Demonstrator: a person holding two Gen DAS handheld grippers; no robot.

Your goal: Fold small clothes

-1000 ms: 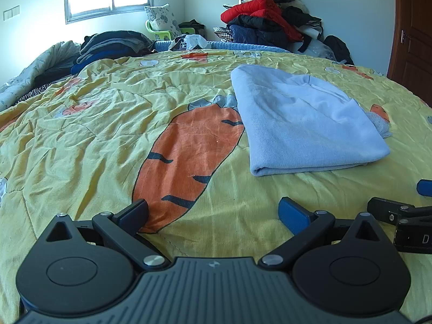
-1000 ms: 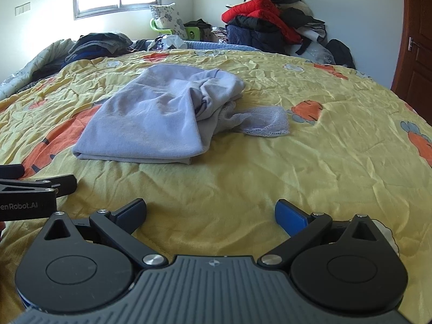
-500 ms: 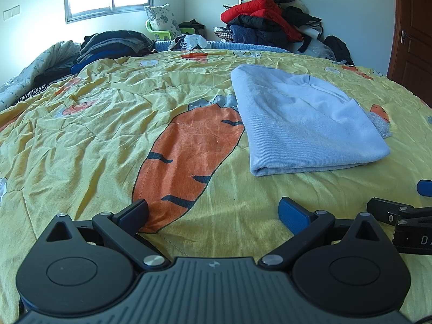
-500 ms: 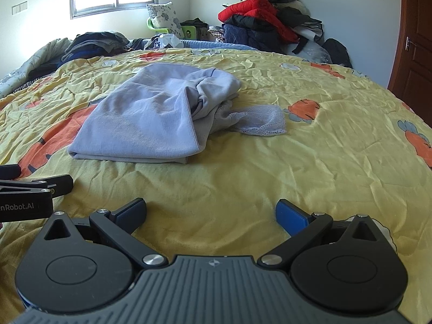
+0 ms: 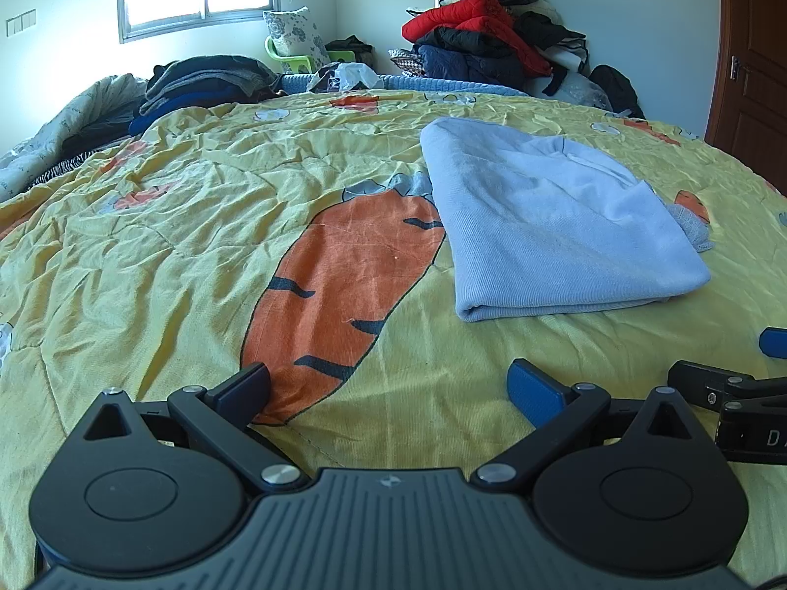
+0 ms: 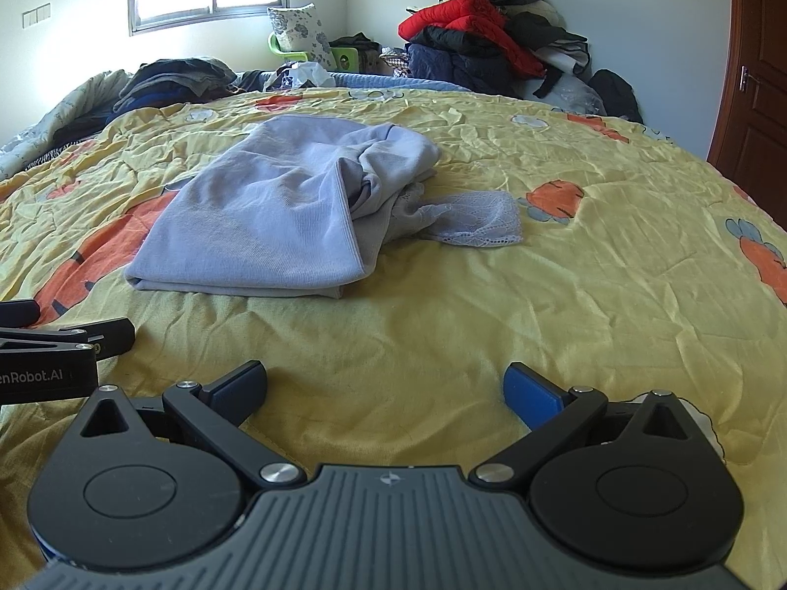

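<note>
A light blue garment (image 5: 551, 226) lies folded on the yellow carrot-print bedspread (image 5: 196, 246). In the right wrist view the garment (image 6: 275, 216) shows a bunched open side and a lace piece (image 6: 472, 221) sticking out to the right. My left gripper (image 5: 388, 383) is open and empty, low over the bedspread, short of the garment's near edge. My right gripper (image 6: 386, 383) is open and empty, also short of the garment. Each gripper shows at the edge of the other's view: the right one (image 5: 738, 393), the left one (image 6: 59, 344).
A pile of red and dark coats (image 5: 492, 44) stands at the far side. Folded dark clothes (image 5: 196, 83) lie at the back left under the window. A wooden door (image 5: 752, 49) is at the right. A green chair with a cushion (image 6: 300, 39) stands behind the bed.
The left gripper has hardly moved. The right gripper's view has shifted slightly, with the garment sitting a little lower and nearer. Both stay open.
</note>
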